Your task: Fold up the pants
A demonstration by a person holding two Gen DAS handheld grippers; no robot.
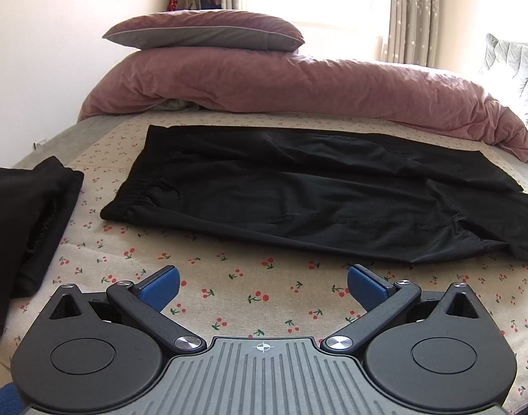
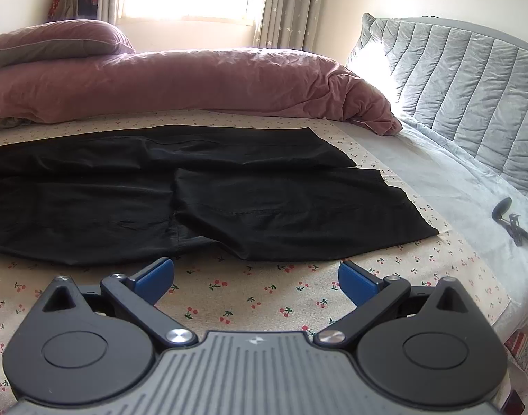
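Observation:
Black pants [image 1: 298, 193] lie flat on the cherry-print sheet [image 1: 229, 297], waistband at the left, legs running right. The right wrist view shows the leg ends [image 2: 264, 207], the two legs a little apart at the hems. My left gripper [image 1: 263, 282] is open and empty, hovering over the sheet just short of the pants' near edge. My right gripper [image 2: 256, 276] is open and empty too, just short of the near leg's edge.
A folded black garment [image 1: 28, 228] lies at the left. A pink duvet [image 1: 298, 86] with a pillow [image 1: 205, 33] on it is heaped behind the pants. A grey quilted headboard [image 2: 471, 97] stands at the right, a small black object [image 2: 509, 221] on the bedding below it.

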